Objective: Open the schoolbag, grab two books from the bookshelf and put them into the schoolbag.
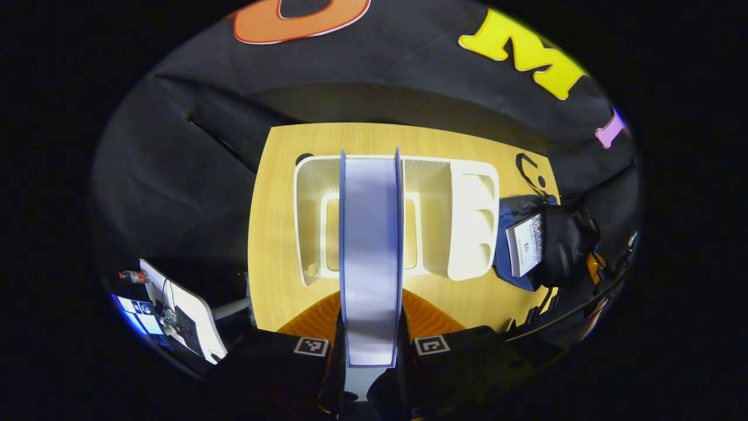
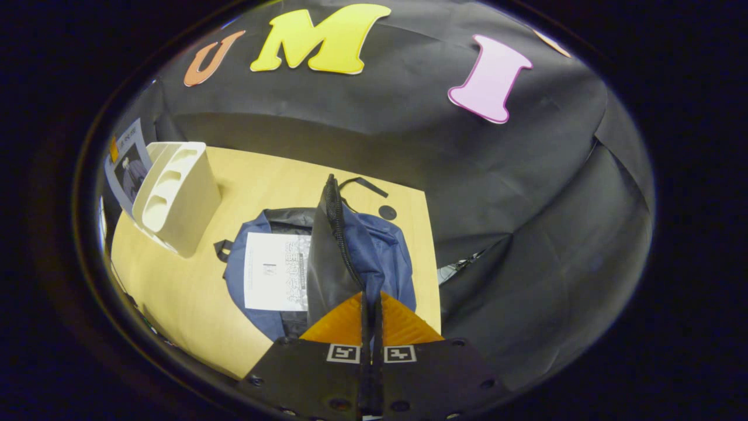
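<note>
My left gripper is shut on a blue-covered book, seen edge-on and upright, above the white bookshelf on the wooden table. To the right lies the blue schoolbag with a white book in it. In the right gripper view, my right gripper is shut on the bag's flap, holding it up beside the zipper. The open schoolbag holds the white book. The bookshelf stands at the left, with the held book's cover behind it.
Black cloth walls close in behind and right of the table. A bag strap and a small black disc lie on the table beyond the bag. A laptop and a bottle sit off the table's left edge.
</note>
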Tool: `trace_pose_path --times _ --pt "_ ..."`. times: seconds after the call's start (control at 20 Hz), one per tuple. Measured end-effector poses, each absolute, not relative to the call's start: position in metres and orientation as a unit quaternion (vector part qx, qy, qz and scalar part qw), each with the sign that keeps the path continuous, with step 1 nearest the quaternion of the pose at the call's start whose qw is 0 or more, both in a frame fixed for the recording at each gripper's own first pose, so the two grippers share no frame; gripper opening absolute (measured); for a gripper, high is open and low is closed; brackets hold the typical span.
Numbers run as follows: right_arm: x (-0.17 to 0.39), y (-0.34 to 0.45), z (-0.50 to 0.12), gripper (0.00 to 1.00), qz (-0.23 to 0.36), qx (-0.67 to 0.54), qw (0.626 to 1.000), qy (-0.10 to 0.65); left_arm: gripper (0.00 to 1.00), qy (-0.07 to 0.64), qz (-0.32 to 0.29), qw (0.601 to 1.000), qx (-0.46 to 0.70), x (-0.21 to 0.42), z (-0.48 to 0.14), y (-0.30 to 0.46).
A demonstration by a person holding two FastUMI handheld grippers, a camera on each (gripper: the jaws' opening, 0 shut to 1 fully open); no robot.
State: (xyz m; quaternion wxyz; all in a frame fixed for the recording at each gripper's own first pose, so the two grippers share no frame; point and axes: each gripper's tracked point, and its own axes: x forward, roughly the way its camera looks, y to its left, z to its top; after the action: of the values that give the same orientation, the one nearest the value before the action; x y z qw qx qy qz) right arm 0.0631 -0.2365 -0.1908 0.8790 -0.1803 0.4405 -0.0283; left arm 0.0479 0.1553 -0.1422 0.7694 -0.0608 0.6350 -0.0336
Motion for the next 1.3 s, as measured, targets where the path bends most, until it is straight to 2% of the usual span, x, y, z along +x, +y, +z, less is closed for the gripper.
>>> trace_pose_path --times 0.1,0.15,0.25,0.3,0.35,0.4,0.45,0.6,0.75,0.8,0.95,1.0,1.05,1.1,1.15,1.25,1.3 --pt "0.063 -0.235 -0.19 0.0 -0.025 -0.183 0.879 0.439 0.42 0.612 -0.033 0.787 -0.07 0.046 -0.118 0.16" --pt "0.062 -0.234 -0.19 0.0 -0.024 -0.183 0.88 0.439 0.39 0.601 -0.034 0.794 -0.079 0.044 -0.105 0.161" --pt "0.061 -0.233 -0.19 0.0 -0.022 -0.181 0.88 0.438 0.39 0.577 -0.04 0.809 -0.101 0.043 -0.084 0.16" --pt "0.061 -0.233 -0.189 0.0 -0.022 -0.18 0.88 0.438 0.42 0.565 -0.045 0.816 -0.111 0.044 -0.075 0.158" --pt "0.061 -0.233 -0.19 0.0 -0.021 -0.18 0.88 0.439 0.39 0.552 -0.05 0.823 -0.12 0.043 -0.067 0.155" --pt "0.06 -0.233 -0.19 0.0 -0.021 -0.18 0.88 0.439 0.42 0.542 -0.057 0.829 -0.127 0.043 -0.06 0.151" --pt "0.061 -0.233 -0.19 0.0 -0.02 -0.181 0.88 0.439 0.39 0.53 -0.065 0.835 -0.133 0.044 -0.053 0.146" --pt "0.06 -0.232 -0.188 0.0 -0.02 -0.18 0.881 0.437 0.39 0.505 -0.098 0.844 -0.154 0.046 -0.04 0.116" --pt "0.059 -0.234 -0.187 0.0 -0.021 -0.179 0.882 0.435 0.39 0.489 -0.152 0.834 -0.204 0.043 -0.032 0.065" --pt "0.058 -0.235 -0.187 0.04 -0.021 -0.179 0.882 0.436 0.39 0.488 -0.171 0.826 -0.225 0.04 -0.03 0.048" --pt "0.059 -0.237 -0.187 0.0 -0.023 -0.18 0.881 0.437 0.39 0.478 -0.217 0.811 -0.259 0.033 -0.034 0.0" --pt "0.059 -0.237 -0.186 0.0 -0.023 -0.18 0.881 0.437 0.35 0.477 -0.229 0.807 -0.261 0.028 -0.039 -0.015" --pt "0.06 -0.237 -0.187 0.0 -0.023 -0.18 0.881 0.437 0.35 0.478 -0.239 0.803 -0.264 0.023 -0.045 -0.029" --pt "0.061 -0.236 -0.186 0.04 -0.022 -0.179 0.881 0.437 0.39 0.483 -0.243 0.797 -0.269 0.018 -0.052 -0.043" --pt "0.061 -0.236 -0.186 0.0 -0.022 -0.178 0.882 0.437 0.39 0.484 -0.25 0.795 -0.269 0.013 -0.061 -0.055" --pt "0.06 -0.235 -0.186 0.04 -0.022 -0.174 0.883 0.436 0.43 0.481 -0.264 0.792 -0.269 0.008 -0.074 -0.083" --pt "0.061 -0.235 -0.185 0.0 -0.022 -0.174 0.883 0.436 0.43 0.481 -0.27 0.789 -0.271 0.007 -0.08 -0.098"
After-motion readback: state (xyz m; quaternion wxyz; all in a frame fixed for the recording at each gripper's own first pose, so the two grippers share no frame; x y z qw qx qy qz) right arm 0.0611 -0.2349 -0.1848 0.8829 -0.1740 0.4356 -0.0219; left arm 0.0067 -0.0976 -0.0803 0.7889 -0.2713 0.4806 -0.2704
